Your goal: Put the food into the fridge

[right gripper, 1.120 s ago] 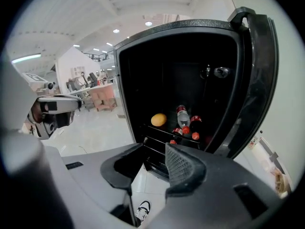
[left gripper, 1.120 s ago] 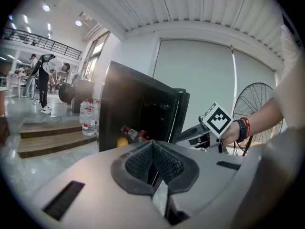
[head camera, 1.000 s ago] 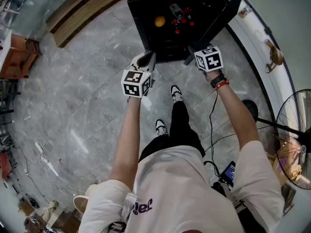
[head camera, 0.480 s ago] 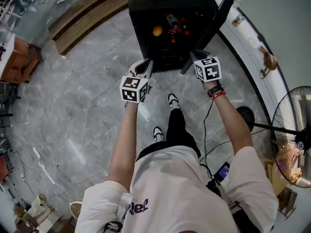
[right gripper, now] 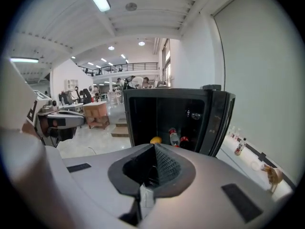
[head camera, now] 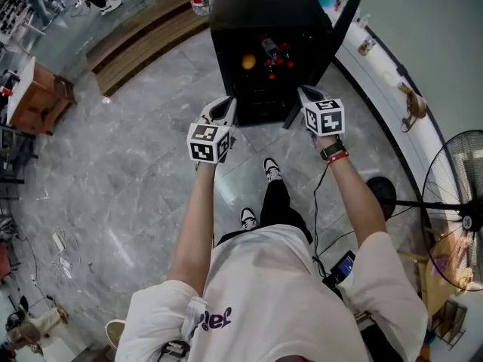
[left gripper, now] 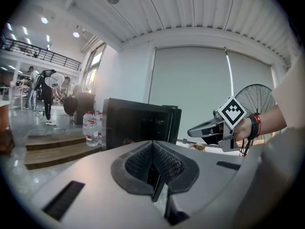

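Left tool (head camera: 228, 102) closed, right tool (head camera: 307, 93) just closed, both empty; one open fridge (head camera: 264, 6), one yellow fruit (head camera: 248, 62).

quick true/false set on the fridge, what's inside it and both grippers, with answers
1. The fridge has its door open. True.
2. The right gripper holds a bottle. False: its jaws are together with nothing between them.
3. A round yellow-orange fruit lies inside the fridge. True.
4. The left gripper has its jaws wide apart. False: they are together and empty.
5. Water bottles stand on a wooden step beside the fridge. True.
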### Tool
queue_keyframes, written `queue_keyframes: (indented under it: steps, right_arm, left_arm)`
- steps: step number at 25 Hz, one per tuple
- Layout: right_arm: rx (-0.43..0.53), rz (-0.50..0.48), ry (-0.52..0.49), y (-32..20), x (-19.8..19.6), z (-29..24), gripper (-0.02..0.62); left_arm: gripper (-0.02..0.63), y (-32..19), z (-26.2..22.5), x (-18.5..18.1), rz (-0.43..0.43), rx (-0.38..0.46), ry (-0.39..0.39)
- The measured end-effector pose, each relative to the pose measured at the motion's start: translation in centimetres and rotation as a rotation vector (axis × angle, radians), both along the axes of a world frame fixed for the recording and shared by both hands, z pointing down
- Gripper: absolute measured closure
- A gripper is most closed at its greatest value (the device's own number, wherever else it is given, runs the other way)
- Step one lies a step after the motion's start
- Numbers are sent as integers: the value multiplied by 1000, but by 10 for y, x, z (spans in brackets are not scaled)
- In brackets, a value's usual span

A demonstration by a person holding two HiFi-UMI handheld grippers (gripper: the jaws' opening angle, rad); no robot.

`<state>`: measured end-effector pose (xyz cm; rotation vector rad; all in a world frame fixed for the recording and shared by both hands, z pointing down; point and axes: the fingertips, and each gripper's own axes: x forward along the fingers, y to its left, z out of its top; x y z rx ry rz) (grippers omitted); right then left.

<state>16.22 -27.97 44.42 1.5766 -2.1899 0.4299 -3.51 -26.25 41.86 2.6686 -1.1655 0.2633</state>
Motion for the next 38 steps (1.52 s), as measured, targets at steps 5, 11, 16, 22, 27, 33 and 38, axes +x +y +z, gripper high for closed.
queue_keyframes:
  steps: [5,11,16,22,27,33,38]
  right_arm:
    - [56,48,-62,20,-7,-26,580]
    - [117,88,-120,44,-15,-50,580]
    - [158,136,-187,58,-21,-61,580]
    - [218,169,-183,76,-25,-76,580]
    - [253,192,-174,87,-29,-82,580]
    - [273,220,-200,93,-34,-86,580]
    - [274,219,-177,96,-37,-85,580]
  left_arm:
    - [588,14,-25,-11,-34,30,10]
    - [588,31,-50,-19,-69,64,21]
    - [588,39,-66,-25,-103,87,35]
    - [588,55,-74,-34,-137,87,55]
    - [588,64,-75,-43,-178,86,72]
    - [588,70,-81,-50,-191,126,52]
    - [588,74,-86,-50,-195,147,49]
